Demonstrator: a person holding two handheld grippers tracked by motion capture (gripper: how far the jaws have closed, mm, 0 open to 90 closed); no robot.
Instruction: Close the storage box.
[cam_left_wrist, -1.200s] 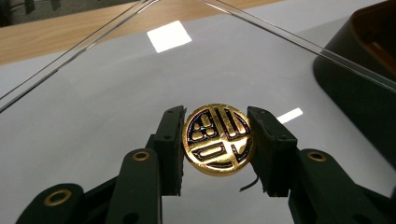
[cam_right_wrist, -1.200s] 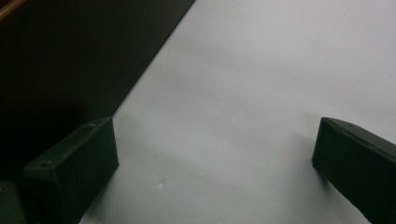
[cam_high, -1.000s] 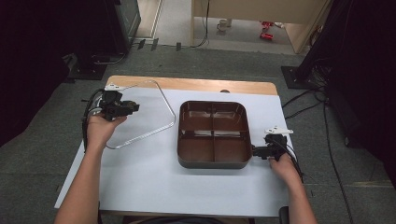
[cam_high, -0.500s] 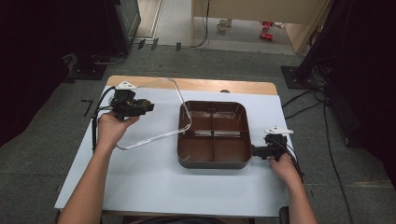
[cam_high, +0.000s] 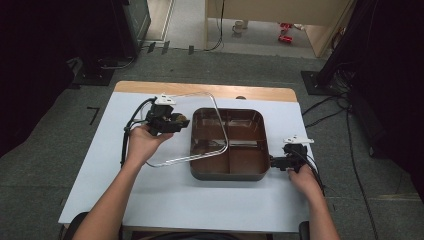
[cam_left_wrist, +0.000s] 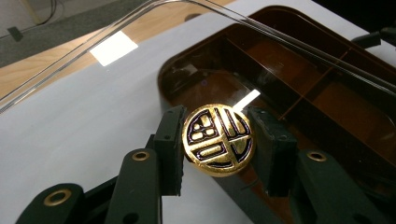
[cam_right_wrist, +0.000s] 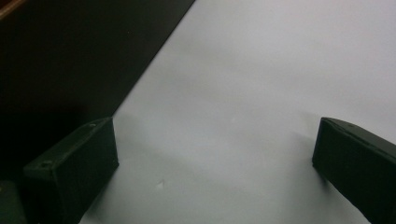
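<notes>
Left tongs (cam_left_wrist: 217, 140) clamp the gold knob (cam_left_wrist: 218, 141), clear lid (cam_high: 192, 127) tilted.

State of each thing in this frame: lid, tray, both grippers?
clear lid: lifted by its gold knob, tilted, partly over the tray
brown tray: uncovered, its four compartments empty
left gripper: shut on the knob
right gripper: open, low over the table beside the tray

A lab-like recording space: dark equipment racks (cam_high: 127, 25), floor cables (cam_high: 330, 107) and grey carpet (cam_high: 45, 165) surround the table (cam_high: 200, 205).
</notes>
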